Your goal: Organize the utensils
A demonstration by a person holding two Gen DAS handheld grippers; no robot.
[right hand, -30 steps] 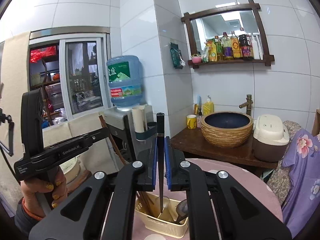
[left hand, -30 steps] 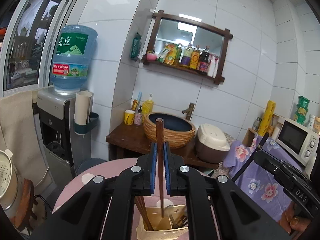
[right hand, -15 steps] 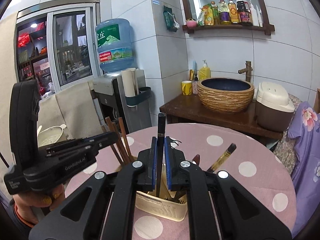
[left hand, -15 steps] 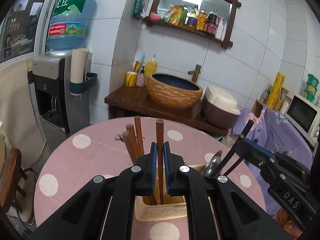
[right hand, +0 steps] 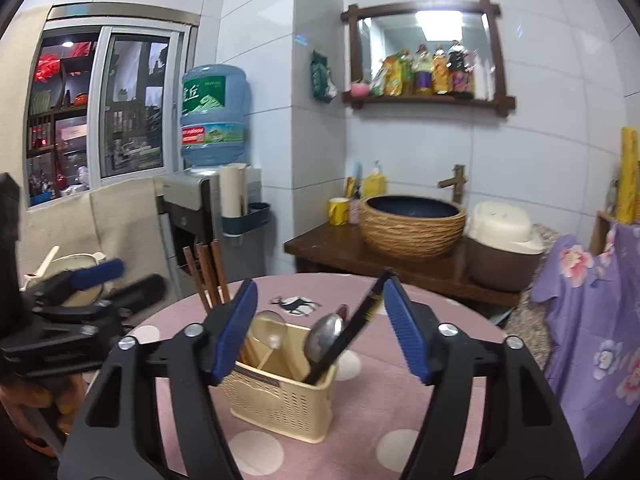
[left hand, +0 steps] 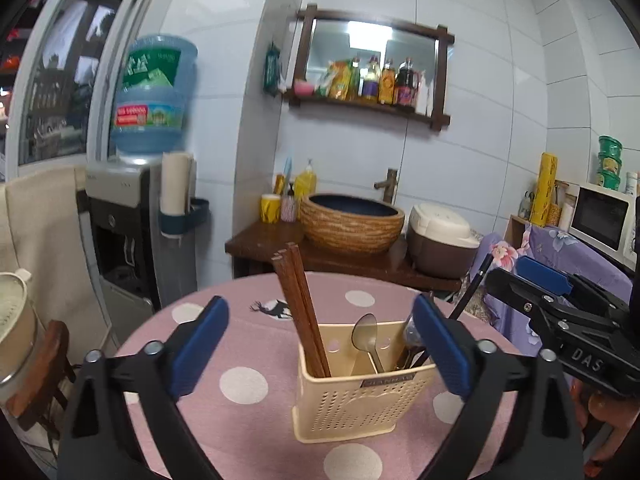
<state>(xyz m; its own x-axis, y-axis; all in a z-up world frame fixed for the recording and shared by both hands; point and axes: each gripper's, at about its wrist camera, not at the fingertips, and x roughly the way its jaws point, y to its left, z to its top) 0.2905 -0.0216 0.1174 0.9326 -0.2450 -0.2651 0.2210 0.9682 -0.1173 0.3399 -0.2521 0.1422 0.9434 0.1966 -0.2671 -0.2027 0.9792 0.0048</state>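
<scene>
A cream perforated utensil holder stands on the pink dotted table. Brown chopsticks lean in its left compartment. A metal spoon and a black chopstick stand further right. My left gripper hangs just before the holder, its jaws opening, nothing pressed between the blue pads. My right gripper is also opening. The black chopstick rises loose between its pads, resting in the holder.
Behind the table are a water dispenser, a wooden counter with a woven basin and a rice cooker. A microwave and purple floral cloth lie right. A lidded pot sits left.
Both grippers sank towards the holder and their jaws sprang apart. The brown chopstick left the left gripper and the black chopstick left the right one; both now stand in the holder.
</scene>
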